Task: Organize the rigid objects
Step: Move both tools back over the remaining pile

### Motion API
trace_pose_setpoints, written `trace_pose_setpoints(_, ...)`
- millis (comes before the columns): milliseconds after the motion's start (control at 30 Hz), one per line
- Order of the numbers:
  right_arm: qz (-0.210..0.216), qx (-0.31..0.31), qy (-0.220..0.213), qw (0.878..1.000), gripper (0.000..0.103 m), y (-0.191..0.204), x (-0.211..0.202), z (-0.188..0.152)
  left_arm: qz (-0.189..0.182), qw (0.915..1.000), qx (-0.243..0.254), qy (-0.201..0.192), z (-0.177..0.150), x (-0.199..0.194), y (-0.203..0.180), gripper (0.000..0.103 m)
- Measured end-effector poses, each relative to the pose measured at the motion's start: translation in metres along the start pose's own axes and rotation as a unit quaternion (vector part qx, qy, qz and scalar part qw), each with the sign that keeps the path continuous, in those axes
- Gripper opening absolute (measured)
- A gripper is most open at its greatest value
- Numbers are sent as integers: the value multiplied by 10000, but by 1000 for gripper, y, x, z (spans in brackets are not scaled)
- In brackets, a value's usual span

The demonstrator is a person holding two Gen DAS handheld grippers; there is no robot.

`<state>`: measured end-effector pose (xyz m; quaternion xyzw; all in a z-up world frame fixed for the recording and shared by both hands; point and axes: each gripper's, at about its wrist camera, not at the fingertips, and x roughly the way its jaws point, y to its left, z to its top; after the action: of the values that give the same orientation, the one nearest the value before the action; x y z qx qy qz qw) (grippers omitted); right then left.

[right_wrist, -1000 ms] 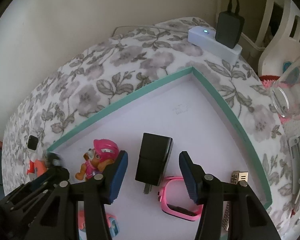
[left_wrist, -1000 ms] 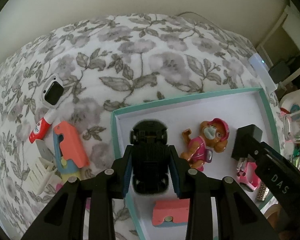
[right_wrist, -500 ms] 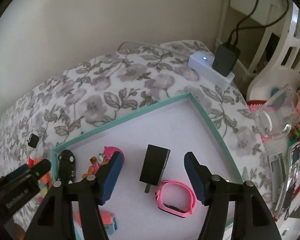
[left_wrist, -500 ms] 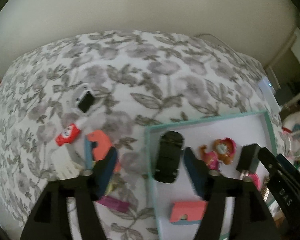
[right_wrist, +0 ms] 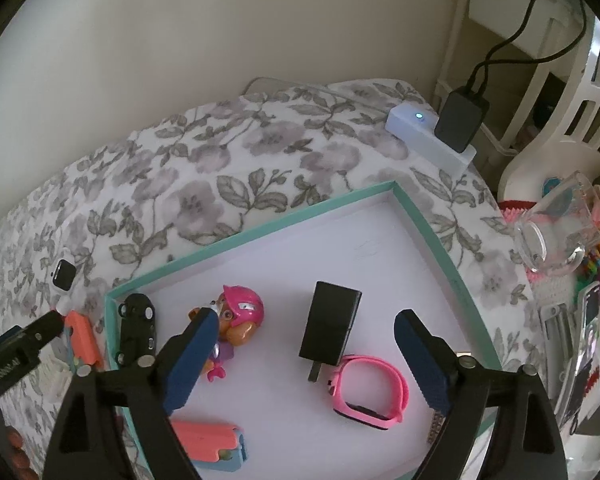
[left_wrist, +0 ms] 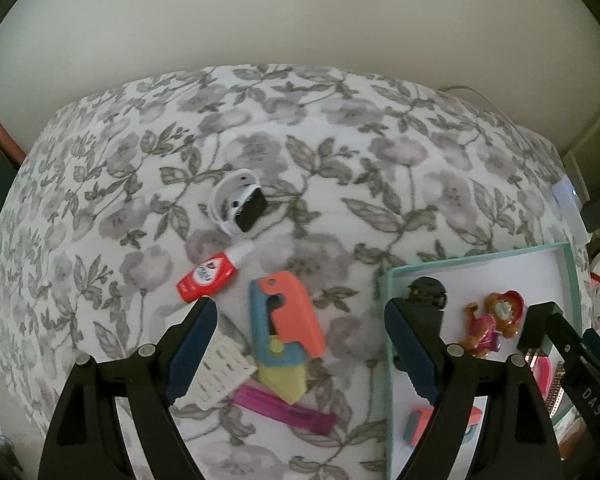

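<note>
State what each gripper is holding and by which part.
Nothing is held. The left gripper is open above the bedspread; the right gripper is open over the tray.

In your left view, the black toy car [left_wrist: 428, 294] is half hidden behind your right finger [left_wrist: 410, 354], which also covers most of the coral block [left_wrist: 416, 426]. The metal strip [right_wrist: 435, 430] near the pink watch [right_wrist: 370, 388] is too small to identify.
</note>
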<state>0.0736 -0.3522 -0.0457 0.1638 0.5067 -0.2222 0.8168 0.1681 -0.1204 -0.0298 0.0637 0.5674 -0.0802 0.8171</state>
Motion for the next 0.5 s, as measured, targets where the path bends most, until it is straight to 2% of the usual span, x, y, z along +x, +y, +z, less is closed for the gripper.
trace_pose_setpoints(67, -19, -32, -21, 10000, 100, 5, 0, -1, -34, 9999, -103, 21, 1, 0, 12, 86)
trace_pose_setpoints(100, -20, -52, -42, 10000, 101, 8, -1, -1, -30, 9999, -164, 19, 2, -1, 19, 86)
trace_pose_setpoints(300, 117, -233, -129, 9996, 101, 33, -7, -3, 272, 9978, -594, -57, 6, -8, 75, 86)
trace_pose_setpoints(500, 256, -548, -205, 9980, 102, 71, -13, -7, 494, 9920, -1155, -106, 6, -14, 138, 86)
